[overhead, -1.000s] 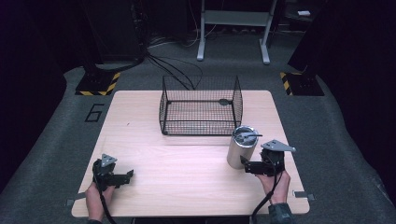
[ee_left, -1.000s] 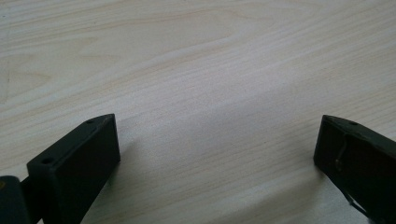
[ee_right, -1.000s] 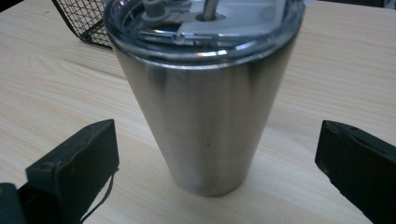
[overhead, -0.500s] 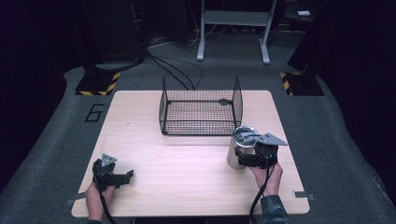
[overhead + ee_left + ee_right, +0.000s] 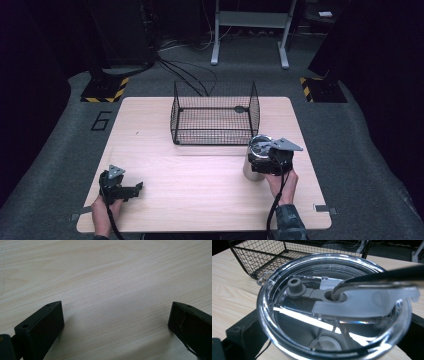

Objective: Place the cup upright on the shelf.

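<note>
Between the right gripper's [image 5: 261, 163] closed-in jaws, upright steel tumbler [image 5: 252, 162]; left gripper [image 5: 136, 188] agape.

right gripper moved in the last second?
Yes. The right gripper has gone forward and a little left, toward the wire basket; a second ago it sat beside the steel tumbler, and its jaws are now around it.

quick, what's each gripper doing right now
Left gripper: open, holding nothing, over bare table.
Right gripper: jaws around the tumbler; cannot tell if clamped.
</note>
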`<action>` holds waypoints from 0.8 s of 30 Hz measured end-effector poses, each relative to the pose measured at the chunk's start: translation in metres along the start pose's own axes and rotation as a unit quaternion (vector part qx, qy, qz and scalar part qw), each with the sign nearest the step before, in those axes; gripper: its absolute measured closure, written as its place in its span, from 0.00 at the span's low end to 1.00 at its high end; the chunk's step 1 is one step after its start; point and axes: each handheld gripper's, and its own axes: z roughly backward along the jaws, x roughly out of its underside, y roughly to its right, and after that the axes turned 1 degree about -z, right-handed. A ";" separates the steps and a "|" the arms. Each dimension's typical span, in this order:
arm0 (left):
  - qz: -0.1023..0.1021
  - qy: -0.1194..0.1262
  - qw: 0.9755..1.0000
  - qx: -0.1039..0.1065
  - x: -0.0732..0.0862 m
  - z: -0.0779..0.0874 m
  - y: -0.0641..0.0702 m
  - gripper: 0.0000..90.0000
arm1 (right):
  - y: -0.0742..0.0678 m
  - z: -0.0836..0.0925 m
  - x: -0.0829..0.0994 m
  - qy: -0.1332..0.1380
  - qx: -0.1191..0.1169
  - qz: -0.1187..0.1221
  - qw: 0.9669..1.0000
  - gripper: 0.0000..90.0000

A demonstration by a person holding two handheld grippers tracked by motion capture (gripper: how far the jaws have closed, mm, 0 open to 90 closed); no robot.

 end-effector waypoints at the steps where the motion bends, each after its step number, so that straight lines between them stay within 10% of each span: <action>1: 0.001 0.003 1.000 -0.002 0.000 0.000 0.000 0.00 | 0.000 -0.001 -0.001 0.000 -0.001 0.000 1.000 0.00; 24: 0.001 0.003 1.000 -0.001 0.000 0.000 0.000 0.00 | -0.001 -0.009 -0.003 0.002 0.003 -0.001 1.000 0.03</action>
